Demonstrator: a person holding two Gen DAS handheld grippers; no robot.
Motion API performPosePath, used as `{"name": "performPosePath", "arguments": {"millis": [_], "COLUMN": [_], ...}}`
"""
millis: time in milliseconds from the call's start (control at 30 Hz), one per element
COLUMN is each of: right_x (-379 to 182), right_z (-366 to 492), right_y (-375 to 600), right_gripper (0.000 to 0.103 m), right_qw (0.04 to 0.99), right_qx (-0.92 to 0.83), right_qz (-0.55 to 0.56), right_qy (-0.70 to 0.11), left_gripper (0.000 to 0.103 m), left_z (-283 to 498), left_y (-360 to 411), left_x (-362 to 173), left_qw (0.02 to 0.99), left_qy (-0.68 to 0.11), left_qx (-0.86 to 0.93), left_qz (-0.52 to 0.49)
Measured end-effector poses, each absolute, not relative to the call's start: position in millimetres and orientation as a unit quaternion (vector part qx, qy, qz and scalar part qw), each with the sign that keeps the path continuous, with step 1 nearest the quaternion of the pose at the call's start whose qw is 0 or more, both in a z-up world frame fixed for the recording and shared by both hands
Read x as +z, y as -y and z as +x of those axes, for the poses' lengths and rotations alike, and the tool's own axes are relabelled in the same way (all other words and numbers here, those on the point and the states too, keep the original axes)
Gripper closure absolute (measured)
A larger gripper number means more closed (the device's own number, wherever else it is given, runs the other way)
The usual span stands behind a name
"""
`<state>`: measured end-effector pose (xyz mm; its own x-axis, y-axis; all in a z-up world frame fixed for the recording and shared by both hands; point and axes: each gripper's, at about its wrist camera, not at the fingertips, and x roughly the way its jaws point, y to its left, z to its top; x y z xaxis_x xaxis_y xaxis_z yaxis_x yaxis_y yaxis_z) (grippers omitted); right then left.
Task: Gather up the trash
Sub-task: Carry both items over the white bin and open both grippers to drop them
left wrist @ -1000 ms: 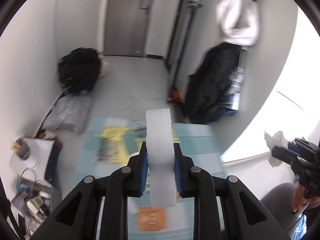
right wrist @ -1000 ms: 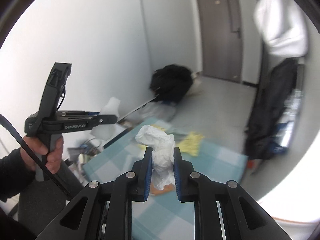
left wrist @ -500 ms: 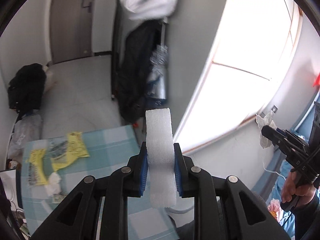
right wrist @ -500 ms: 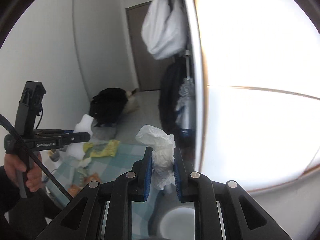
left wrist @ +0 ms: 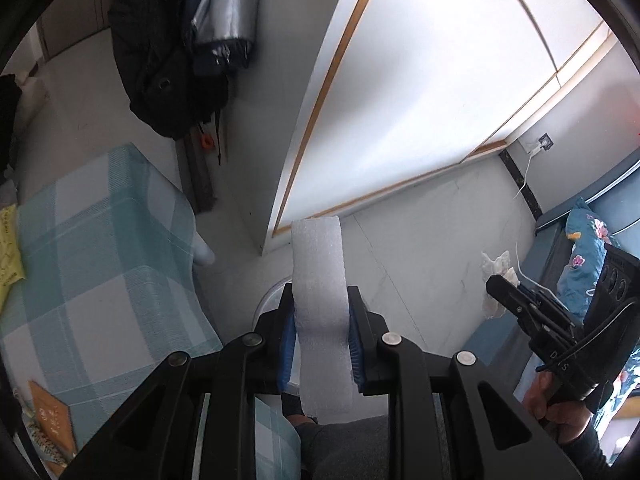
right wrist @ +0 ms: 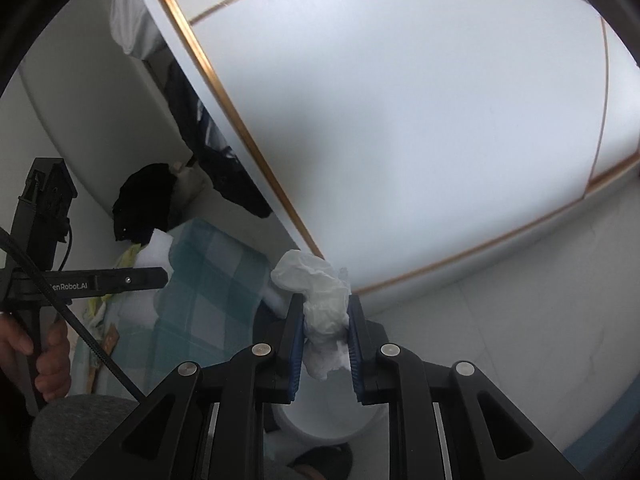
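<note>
Left wrist view: left gripper (left wrist: pixel 322 334) clamps foam strip (left wrist: pixel 319 280); right gripper (right wrist: pixel 323 340) clamps crumpled tissue (right wrist: pixel 320 300). Both hang over white bin (right wrist: pixel 328 426) by checked tablecloth (left wrist: pixel 104 256). Rec: center each over bin mouth, get low, then release, since both are light and may drift.

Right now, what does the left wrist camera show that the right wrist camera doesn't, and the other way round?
Only the left wrist view shows the blue floral bedding, the white wall socket with its cable, and an orange card on the table.

Only the right wrist view shows the person's left hand on its handle and a white cloth hanging up high.

Both show the teal checked tablecloth, the white round bin on the floor, the left claw shut on a white foam strip, and the right claw shut on a crumpled white tissue.
</note>
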<state>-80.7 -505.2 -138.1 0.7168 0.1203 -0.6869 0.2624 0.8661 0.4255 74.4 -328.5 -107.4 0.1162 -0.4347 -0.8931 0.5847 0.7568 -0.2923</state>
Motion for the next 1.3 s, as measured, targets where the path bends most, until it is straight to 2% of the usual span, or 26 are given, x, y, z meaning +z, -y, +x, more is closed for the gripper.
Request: {"name": "performPosePath", "arguments": {"millis": [400, 700, 833, 900, 967, 1033, 1300], "right_x": [-264.8, -323.3, -342.2, -347.5, -348.4, -348.6, -329.0], "right_z": [-45.2, -30.4, -31.9, -32.7, -33.7, -34.8, -57.5], "right_y": [500.3, 483.4, 479.6, 484.7, 483.9, 483.3, 496.5], "right_gripper": [0.083, 0.081, 0.068, 0.057, 0.051, 0.045, 0.044], "right_qw": [0.802, 0.757, 0.736, 0.729, 0.725, 0.727, 0.734], "right_qx": [-0.012, -0.006, -0.007, -0.008, -0.008, -0.007, -0.024], "right_qz": [0.373, 0.405, 0.421, 0.427, 0.429, 0.424, 0.425], "right_qy": [-0.467, -0.513, -0.530, -0.536, -0.538, -0.541, -0.530], "left_gripper": [0.085, 0.084, 0.083, 0.075, 0.057, 0.056, 0.055], "left_z": [89.7, 98.7, 103.0, 103.0, 108.7, 108.5, 96.8], "left_y": [381.2, 388.7, 390.1, 388.3, 391.3, 393.4, 398.2], "left_x": [-220.9, -261.2, -271.7, -277.1, -280.8, -280.4, -260.1], "left_qw": [0.631, 0.592, 0.575, 0.568, 0.568, 0.568, 0.596], "left_qy": [-0.697, -0.734, -0.754, -0.762, -0.765, -0.764, -0.725], "left_qx": [-0.312, -0.297, -0.283, -0.278, -0.273, -0.278, -0.295], "left_qz": [0.140, 0.151, 0.142, 0.134, 0.132, 0.130, 0.183]}}
